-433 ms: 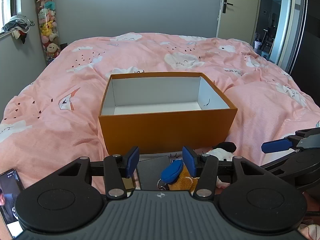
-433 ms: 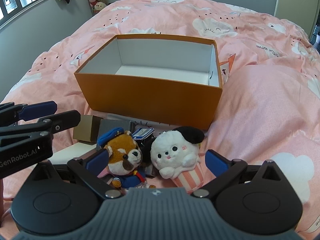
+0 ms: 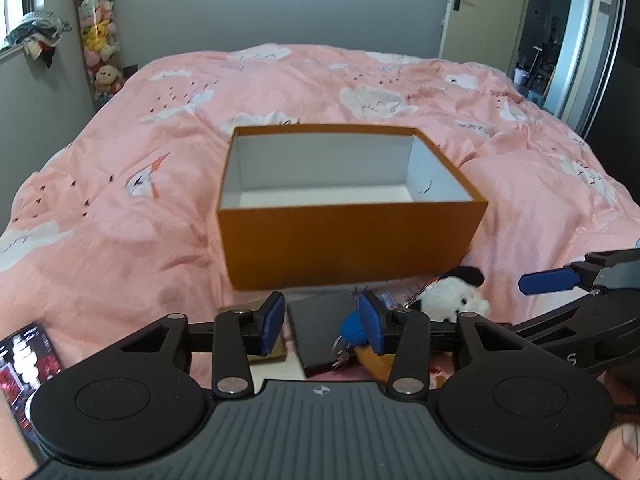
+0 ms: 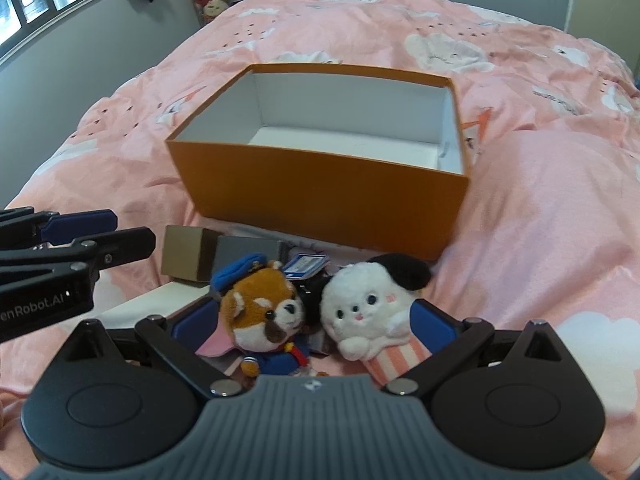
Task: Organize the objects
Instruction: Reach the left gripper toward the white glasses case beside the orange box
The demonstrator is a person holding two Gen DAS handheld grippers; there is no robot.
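Observation:
An open orange box (image 3: 348,248) with a white inside stands on the pink bed; it also shows in the right wrist view (image 4: 320,196). In front of it lie a red panda plush (image 4: 264,312) in a blue cap, a white plush (image 4: 372,308) with a black ear, a dark grey wallet (image 3: 320,328) and a small brown box (image 4: 184,254). My right gripper (image 4: 314,326) is open, its fingers on either side of both plush toys. My left gripper (image 3: 322,322) is open and empty above the wallet.
A phone (image 3: 28,360) lies at the bed's near left edge. A white flat box (image 4: 148,304) sits under the toys. A column of plush toys (image 3: 98,40) stands by the far wall. A door (image 3: 480,12) is at the far right.
Both grippers have risen and tilted a little; the box appears lower and farther in both views. The right gripper's fingers have come in closer around the two plush toys.

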